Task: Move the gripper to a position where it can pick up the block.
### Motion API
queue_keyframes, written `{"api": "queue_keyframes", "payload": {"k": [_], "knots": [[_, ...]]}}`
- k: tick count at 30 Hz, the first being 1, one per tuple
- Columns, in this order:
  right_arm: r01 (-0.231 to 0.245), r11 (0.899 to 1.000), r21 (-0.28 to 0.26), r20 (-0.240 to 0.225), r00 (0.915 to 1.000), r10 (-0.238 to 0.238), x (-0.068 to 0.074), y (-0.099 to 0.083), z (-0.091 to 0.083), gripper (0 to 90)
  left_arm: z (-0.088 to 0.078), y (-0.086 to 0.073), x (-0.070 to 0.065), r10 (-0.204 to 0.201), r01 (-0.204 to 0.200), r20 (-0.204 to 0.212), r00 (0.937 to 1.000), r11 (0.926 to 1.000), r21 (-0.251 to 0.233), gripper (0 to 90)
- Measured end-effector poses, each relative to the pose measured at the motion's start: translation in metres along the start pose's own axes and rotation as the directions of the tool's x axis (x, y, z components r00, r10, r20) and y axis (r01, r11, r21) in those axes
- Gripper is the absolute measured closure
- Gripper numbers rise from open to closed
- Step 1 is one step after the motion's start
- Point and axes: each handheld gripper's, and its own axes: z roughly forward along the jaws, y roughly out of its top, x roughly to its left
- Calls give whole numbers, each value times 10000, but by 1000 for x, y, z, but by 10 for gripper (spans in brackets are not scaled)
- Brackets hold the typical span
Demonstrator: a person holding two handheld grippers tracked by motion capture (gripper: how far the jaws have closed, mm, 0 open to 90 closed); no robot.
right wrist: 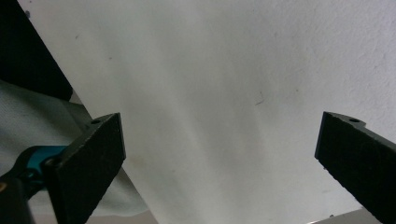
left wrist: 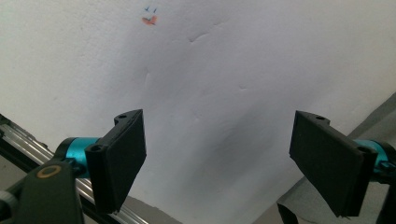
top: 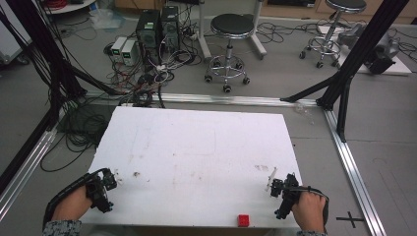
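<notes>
Near edge of counter: small red block sits at front rim, right of centre, nothing touching it. It is the nearest object to either tool, so I take it as the thing to pick.

R hand-held gripper rests over front-right corner of counter, just right of and beyond the block. Jaws spread wide in the right gripper view, nothing between them, bare white surface ahead. L hand-held gripper at front-left corner, well apart from block; jaws also wide apart and empty in the left gripper view, w/ a small orange mark on the surface farther ahead.

Judgement, approach: use R, it is closer. Block lies nearer the person than the jaws point, so pull back and turn inward before descending. Centre block between jaws, close on two flat faces. Risk: block is at the rim; a nudge could tip it off. Come from above, not sideways.

Farther off: floor w/ cables, stool beyond the counter.
</notes>
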Motion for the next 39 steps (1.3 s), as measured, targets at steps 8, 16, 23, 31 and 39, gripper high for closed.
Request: {"api": "queue_keyframes", "payload": {"k": [8, 16, 23, 31, 39], "knots": [[-61, 10000, -19, -13, 10000, 61, 0, -1, -1, 8, 0, 0, 0, -39, 39, 21, 10000, 10000, -49, 190], [-91, 9999, -42, 11, 10000, 91, -1, -2, -1, 8, 2, 2, 0, 5, -4, 126, 9999, 10000, -31, 192], [-125, 9999, -47, 19, 9999, 125, -1, -4, -1, 8, 2, 1, 0, -57, 58, 135, 9999, 10000, -78, 193], [50, 9999, -143, 96, 9999, -49, 0, -3, -2, 8, 2, 0, 1, -85, 86, 141, 9999, 9999, -66, 193], [479, 9986, -232, 160, 9987, -475, 3, 0, -4, 8, 1, -2, 2, -121, 122, 78, 9999, 9999, -102, 193]]}}
